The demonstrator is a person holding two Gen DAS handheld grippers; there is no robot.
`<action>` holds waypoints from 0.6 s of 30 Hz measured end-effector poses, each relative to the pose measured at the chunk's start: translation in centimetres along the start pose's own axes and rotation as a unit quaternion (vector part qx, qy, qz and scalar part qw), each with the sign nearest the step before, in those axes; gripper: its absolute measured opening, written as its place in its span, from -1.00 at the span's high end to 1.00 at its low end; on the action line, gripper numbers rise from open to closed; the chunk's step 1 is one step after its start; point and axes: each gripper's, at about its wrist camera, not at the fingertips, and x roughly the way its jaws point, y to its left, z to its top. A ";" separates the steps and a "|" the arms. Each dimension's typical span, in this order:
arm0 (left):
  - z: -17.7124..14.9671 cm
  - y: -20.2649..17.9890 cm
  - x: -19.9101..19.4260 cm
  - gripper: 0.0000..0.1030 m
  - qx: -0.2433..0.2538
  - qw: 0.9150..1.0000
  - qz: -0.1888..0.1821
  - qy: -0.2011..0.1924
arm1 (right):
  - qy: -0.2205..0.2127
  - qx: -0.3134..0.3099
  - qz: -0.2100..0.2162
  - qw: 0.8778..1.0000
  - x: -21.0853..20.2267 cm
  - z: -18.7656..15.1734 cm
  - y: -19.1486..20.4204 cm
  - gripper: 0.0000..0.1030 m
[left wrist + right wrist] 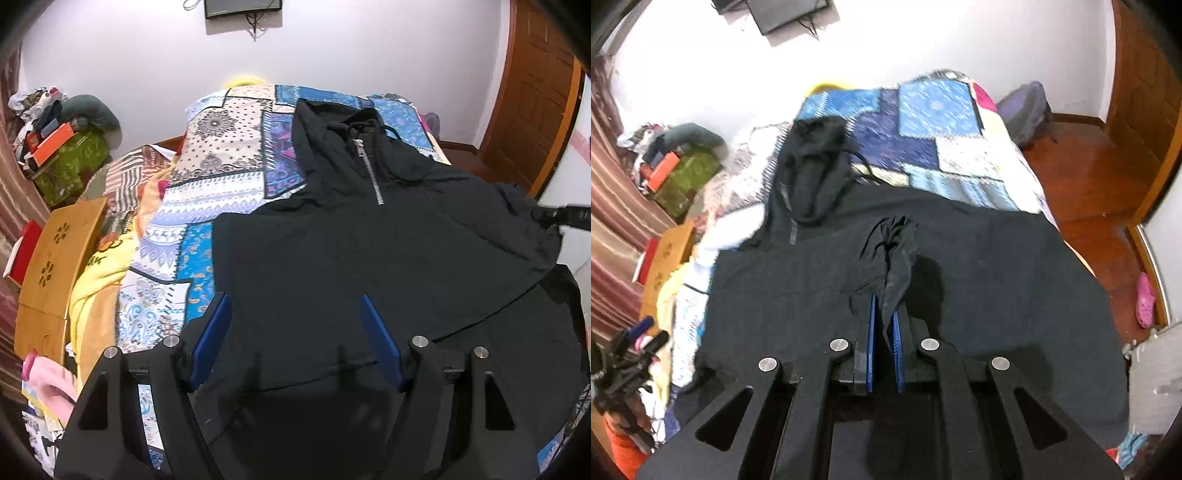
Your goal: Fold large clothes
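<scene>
Blue-padded fingers of the right gripper [885, 321] sit pressed together on a bunched fold of black cloth, which sticks up crumpled past their tips. That pinched piece belongs to the black hoodie [960, 280], spread flat across the bed with its hood [816, 162] toward the far wall and a drawstring looping off to the side. From the other hand's view, the left gripper [295, 332] hangs over the hoodie's lower half with its two fingers standing well apart, nothing between them but the flat cloth below; whether the tips touch the fabric I cannot tell. A metal zipper [369, 166] runs down from the collar. Under the hoodie lies a patchwork bedspread [229, 155] in blue, white and purple, with a yellow blanket [99, 273] bunched along its edge. Beside the bed stands a small wooden table [55, 258] with flower cut-outs, and farther back a green box [70, 166] piled with clutter. A wooden door [532, 92] shows at the far side, and a pink shoe [1145, 304] lies on the wooden floor [1086, 177].
</scene>
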 end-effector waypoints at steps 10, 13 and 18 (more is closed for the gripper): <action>-0.5 -1.9 0.9 -0.38 0.010 1.000 -0.010 0.017 | 0.048 0.045 0.002 0.998 2.5 -2.0 -2.3 0.66; -0.6 -2.2 0.7 -0.38 0.011 1.000 -0.013 0.014 | 0.046 0.044 -0.009 0.998 1.4 -1.7 -2.3 0.32; -0.5 -2.7 0.4 -0.38 0.014 1.000 -0.022 0.009 | -0.002 0.047 -0.016 0.999 -2.4 -2.1 -2.7 -0.02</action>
